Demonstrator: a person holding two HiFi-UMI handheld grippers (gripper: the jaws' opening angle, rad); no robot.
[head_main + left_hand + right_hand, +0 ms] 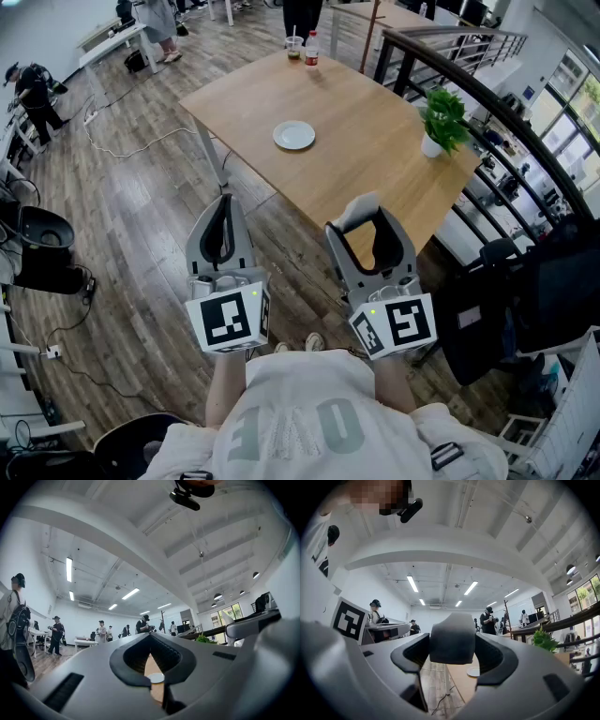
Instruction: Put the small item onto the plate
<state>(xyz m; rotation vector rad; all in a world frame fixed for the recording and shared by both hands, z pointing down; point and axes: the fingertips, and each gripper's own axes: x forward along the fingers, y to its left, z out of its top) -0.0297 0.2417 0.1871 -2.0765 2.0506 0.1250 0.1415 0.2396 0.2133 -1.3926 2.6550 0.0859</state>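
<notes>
Left gripper [224, 201] is up over the floor, jaws pressed together with nothing in them. Ahead, the white plate [294, 135] sits bare near the middle of the wooden surface [375, 141]. Right gripper [364, 225] has its jaws spread wide around the small grey item [357, 210], pads clamped on its sides, held in the air by the surface's near edge, well apart from the plate. Potted plant [442, 119] at the right edge.
</notes>
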